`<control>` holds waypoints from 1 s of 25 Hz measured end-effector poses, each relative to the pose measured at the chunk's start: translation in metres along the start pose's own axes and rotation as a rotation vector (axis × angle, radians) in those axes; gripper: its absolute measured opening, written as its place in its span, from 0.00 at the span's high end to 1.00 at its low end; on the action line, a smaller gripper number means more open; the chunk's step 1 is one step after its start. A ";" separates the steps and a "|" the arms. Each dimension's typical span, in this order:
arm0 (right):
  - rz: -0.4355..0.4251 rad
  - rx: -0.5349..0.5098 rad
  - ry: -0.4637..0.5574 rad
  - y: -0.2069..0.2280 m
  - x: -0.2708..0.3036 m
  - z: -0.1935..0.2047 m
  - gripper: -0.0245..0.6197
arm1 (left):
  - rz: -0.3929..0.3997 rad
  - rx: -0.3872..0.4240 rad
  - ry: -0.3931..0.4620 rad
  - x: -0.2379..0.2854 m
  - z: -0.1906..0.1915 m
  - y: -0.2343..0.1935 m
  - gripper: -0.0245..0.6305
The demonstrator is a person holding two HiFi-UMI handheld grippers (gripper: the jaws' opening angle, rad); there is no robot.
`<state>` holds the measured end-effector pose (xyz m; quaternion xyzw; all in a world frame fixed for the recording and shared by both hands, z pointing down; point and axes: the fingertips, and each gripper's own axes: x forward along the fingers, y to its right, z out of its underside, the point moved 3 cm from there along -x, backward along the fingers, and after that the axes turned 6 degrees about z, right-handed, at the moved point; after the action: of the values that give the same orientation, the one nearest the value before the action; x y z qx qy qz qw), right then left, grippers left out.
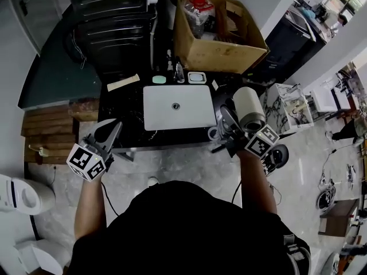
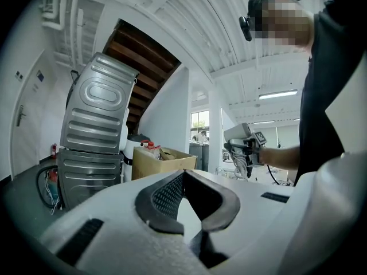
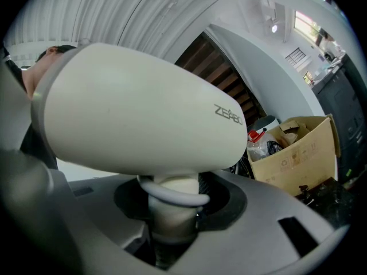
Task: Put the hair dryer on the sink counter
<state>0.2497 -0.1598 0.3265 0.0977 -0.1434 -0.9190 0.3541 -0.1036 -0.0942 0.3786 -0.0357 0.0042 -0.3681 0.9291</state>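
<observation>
The right gripper's (image 3: 172,213) jaws are clamped on the handle of a cream hair dryer (image 3: 137,107), whose fat barrel lies crosswise above them and fills most of the right gripper view; a loop of grey cord (image 3: 179,195) wraps the handle just above the grip. The left gripper's (image 2: 184,181) jaws are closed tip to tip with nothing between them (their dark ribbed pads meet in a point). From the head view, the hair dryer is held up at the right end of a black sink counter (image 1: 123,105), just beside the white rectangular basin (image 1: 179,107) set into it, and is not lying on the counter. The left gripper hangs at the counter's front left corner, well apart from the right one. Behind the counter stand an open cardboard box (image 1: 221,50) of clutter and a grey ribbed metal appliance (image 1: 114,27).
</observation>
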 end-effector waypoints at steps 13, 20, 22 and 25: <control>0.007 0.006 0.002 -0.016 0.041 0.011 0.70 | -0.013 -0.001 0.032 -0.028 -0.008 -0.043 0.94; 0.004 0.014 0.005 -0.023 0.055 0.014 0.70 | -0.012 -0.004 0.032 -0.038 -0.007 -0.057 0.94; 0.006 0.011 0.006 -0.024 0.058 0.014 0.70 | -0.014 -0.007 0.034 -0.038 -0.008 -0.060 0.94; 0.010 0.008 0.011 -0.025 0.063 0.014 0.70 | -0.009 -0.007 0.038 -0.039 -0.009 -0.066 0.94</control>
<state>0.1837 -0.1818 0.3264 0.1033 -0.1456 -0.9160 0.3592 -0.1778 -0.1163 0.3737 -0.0318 0.0228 -0.3729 0.9270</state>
